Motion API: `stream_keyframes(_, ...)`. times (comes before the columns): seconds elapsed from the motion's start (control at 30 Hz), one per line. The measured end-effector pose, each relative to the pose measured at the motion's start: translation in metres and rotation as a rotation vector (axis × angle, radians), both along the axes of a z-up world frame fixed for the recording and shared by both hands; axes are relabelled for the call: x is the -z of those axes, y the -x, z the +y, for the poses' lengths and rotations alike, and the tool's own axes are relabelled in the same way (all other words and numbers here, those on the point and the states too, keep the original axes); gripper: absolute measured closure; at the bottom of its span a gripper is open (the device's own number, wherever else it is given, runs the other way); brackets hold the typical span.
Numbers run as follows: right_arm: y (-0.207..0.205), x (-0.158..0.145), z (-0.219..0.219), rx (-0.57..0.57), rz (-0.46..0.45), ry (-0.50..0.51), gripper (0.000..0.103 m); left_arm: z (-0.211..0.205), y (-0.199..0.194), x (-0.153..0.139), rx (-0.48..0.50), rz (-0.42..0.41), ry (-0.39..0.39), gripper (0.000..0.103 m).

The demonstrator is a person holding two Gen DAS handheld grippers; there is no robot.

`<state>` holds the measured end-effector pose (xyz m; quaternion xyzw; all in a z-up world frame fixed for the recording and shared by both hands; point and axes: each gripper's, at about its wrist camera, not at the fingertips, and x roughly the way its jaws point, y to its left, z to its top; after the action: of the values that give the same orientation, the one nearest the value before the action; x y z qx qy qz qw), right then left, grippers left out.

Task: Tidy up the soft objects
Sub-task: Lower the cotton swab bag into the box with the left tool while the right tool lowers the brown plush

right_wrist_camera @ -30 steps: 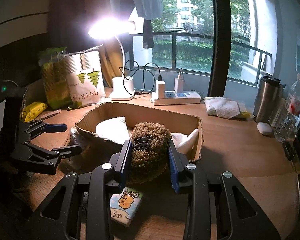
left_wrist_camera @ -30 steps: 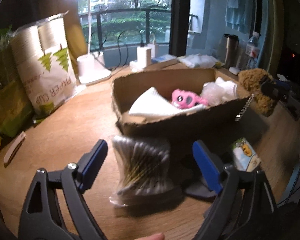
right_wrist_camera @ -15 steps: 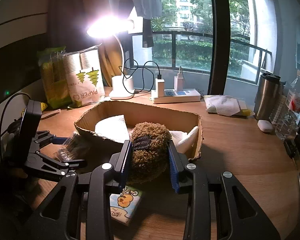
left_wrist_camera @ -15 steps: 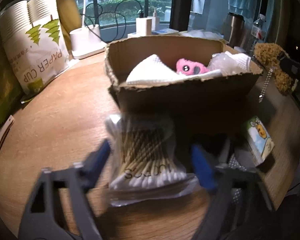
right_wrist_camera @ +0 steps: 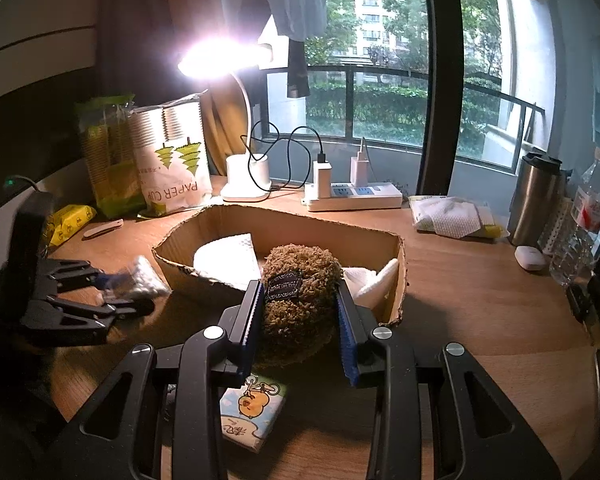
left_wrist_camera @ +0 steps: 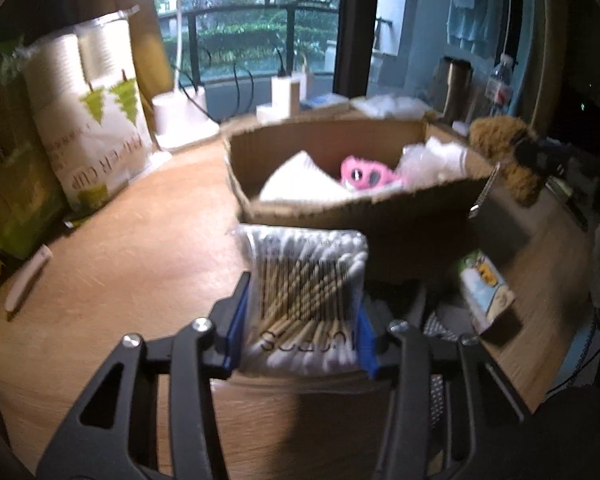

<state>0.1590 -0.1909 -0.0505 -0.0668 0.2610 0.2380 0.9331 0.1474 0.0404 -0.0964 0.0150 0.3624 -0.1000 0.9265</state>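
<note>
A: How far along is it?

B: Nearest, a tissue pack (right_wrist_camera: 252, 412) lies on the worktop (right_wrist_camera: 480, 300), unsorted. The cardboard box (left_wrist_camera: 340, 216) beyond holds a pink toy (left_wrist_camera: 364, 172) and white paper.

A: The jaws?

B: The left gripper (left_wrist_camera: 300, 336) has just been closing, now pinching the cotton swab pack (left_wrist_camera: 306, 292). The right gripper (right_wrist_camera: 298, 328), partway closed, clasps the brown plush (right_wrist_camera: 300, 296) before the box.
</note>
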Motion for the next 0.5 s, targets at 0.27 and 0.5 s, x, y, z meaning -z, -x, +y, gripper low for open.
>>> stream_keyframes(0.27, 0.0, -0.004, 0.007, -0.016, -0.013, 0.007, 0.067, 0.006, -0.002, -0.039, -0.011, -0.13, 0.015, 0.057)
stream_keyframes(0.5, -0.004, -0.011, 0.013, -0.031, -0.037, 0.015, 0.067, 0.001, -0.013, -0.056, 0.007, -0.202, 0.051, 0.057)
